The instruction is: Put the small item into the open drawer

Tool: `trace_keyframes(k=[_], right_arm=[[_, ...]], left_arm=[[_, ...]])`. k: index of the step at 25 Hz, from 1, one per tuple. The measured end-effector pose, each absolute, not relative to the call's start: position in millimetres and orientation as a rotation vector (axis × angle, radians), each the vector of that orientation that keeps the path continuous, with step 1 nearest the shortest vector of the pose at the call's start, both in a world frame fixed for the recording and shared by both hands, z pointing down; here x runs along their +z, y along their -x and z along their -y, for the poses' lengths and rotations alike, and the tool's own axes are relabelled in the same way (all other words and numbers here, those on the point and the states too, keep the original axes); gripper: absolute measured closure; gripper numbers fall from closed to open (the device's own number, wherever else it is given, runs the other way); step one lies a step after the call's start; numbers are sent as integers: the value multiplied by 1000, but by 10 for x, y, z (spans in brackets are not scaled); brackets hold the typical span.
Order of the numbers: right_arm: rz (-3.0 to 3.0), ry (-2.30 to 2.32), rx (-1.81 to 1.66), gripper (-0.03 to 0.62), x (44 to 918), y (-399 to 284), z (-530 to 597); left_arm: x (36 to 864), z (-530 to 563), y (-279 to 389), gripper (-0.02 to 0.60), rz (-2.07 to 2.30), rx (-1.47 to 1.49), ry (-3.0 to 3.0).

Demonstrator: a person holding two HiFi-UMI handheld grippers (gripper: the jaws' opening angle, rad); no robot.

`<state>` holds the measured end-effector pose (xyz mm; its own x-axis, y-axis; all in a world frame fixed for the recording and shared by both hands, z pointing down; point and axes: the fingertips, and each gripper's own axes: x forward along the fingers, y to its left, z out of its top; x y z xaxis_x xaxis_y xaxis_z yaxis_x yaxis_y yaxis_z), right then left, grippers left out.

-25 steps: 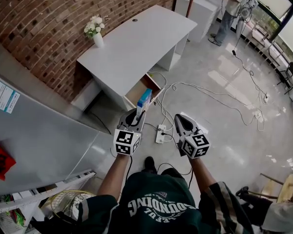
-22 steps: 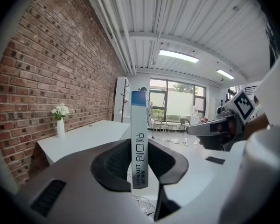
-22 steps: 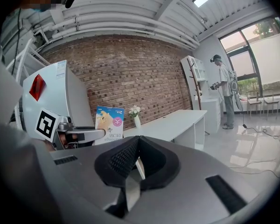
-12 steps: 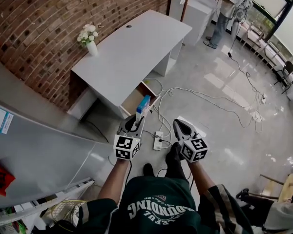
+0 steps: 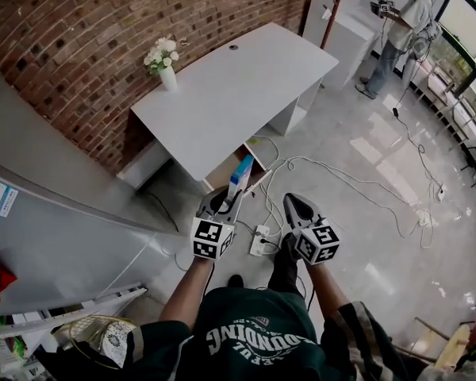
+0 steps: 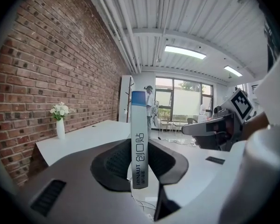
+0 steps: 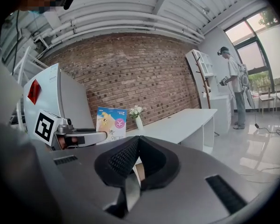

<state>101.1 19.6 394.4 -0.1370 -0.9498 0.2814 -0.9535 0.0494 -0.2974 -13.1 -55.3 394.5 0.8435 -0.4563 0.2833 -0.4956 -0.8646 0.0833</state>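
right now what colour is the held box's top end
Blue. The box shows best in left gripper view.

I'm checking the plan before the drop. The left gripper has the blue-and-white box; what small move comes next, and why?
Probably carry the box forward toward the open drawer. The left gripper holds it upright, but the drawer under the white desk is some way ahead, so releasing now would likely miss.

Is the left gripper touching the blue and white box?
Touching: the left gripper grips the box; the left gripper view shows pads pressing both its faces.
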Motion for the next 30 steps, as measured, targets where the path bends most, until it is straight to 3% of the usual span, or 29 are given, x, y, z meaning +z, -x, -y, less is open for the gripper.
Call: trace_keyframes(k=[30], right_arm=[[2616, -1392, 730, 571, 4139, -1506, 1065]], left_arm=[[4111, 1004, -421, 483, 1240, 462, -2582]])
